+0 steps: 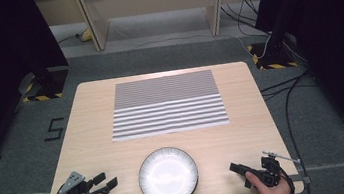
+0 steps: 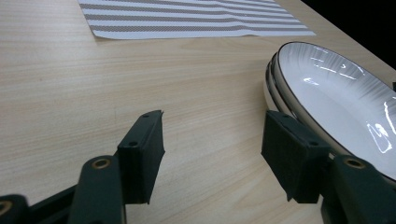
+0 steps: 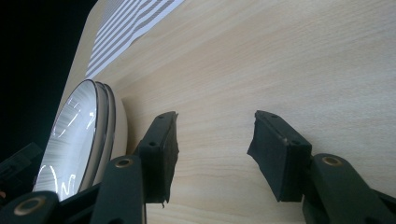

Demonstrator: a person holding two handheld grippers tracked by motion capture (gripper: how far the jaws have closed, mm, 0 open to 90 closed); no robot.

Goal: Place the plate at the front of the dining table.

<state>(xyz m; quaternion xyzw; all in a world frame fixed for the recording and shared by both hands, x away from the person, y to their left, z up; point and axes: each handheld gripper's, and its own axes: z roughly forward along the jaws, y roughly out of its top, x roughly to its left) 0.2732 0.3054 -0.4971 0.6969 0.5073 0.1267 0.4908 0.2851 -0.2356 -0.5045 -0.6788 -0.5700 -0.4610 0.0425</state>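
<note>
— Where did we find the plates (image 1: 168, 176)?

— At the near edge of the table (image 1: 84, 134), midway between our two hands. From above it looked like one round white dish with a dark rim and fine grey streaks near the edge. The left gripper view showed two rims (image 2: 275, 81) stacked, one plate nested in the other, and the right gripper view showed the same double edge (image 3: 100, 126).

— And how did we hold the left gripper (image 1: 107, 184)?

— We held it low over the wood just left of the plates, pointing toward them. Its jaws stood wide apart with only bare table between them. In its own view the right-hand jaw sat just beside the plates' rim; we could not tell whether it touched.

— The right gripper (image 1: 240, 173)?

— We had it on the other side, near the plates but apart from them, also aimed inward. Its jaws were spread wide too, with nothing between them but wood.

— What lay beyond?

— A grey-and-white striped cloth (image 1: 167, 104) lay flat across the far half of the table, well apart from the plates. Grey floor (image 1: 155, 59) surrounded the table, with black cables (image 1: 285, 92) trailing on the right.
</note>
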